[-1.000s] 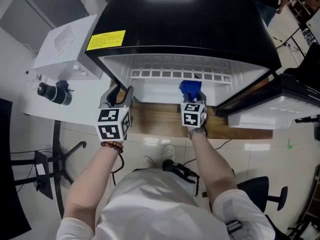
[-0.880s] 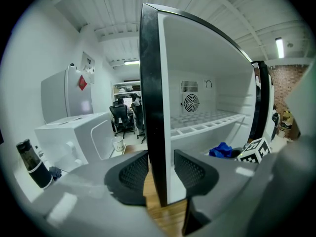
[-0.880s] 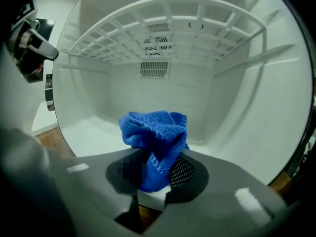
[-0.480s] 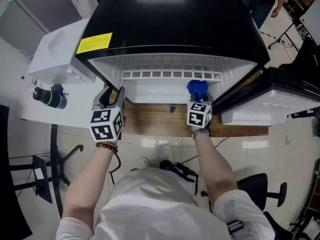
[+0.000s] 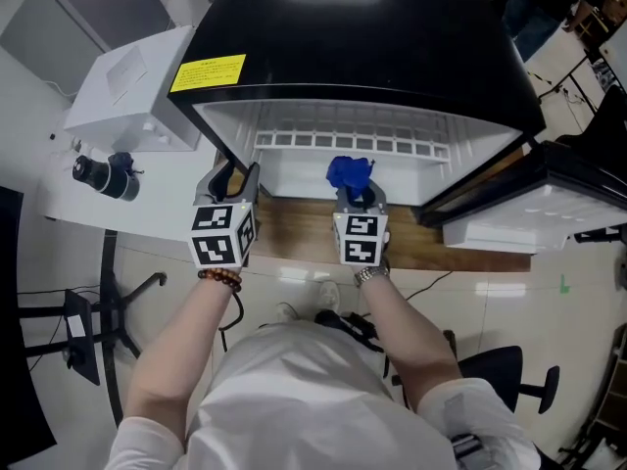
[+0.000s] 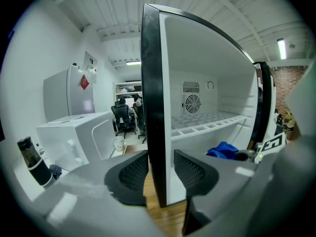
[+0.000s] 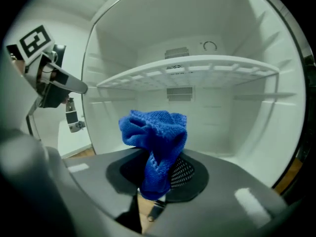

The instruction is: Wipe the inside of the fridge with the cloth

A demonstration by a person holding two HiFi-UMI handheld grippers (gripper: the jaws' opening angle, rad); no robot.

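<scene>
Now the right hand-held gripper [image 5: 358, 196] clenches a crumpled blue terry cloth [image 7: 158, 127] at the open black fridge [image 5: 372, 47]; the left hand-held gripper [image 6: 157, 172] grips its left wall edge [image 6: 150, 83].

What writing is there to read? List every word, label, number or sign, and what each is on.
Yellow label on the fridge top: lines of print, too small to read.
Red tag on the pale appliance in the background: too blurred to read.
Marker cubes: black-and-white square patterns, no letters.
No text can be read anywhere.
</scene>
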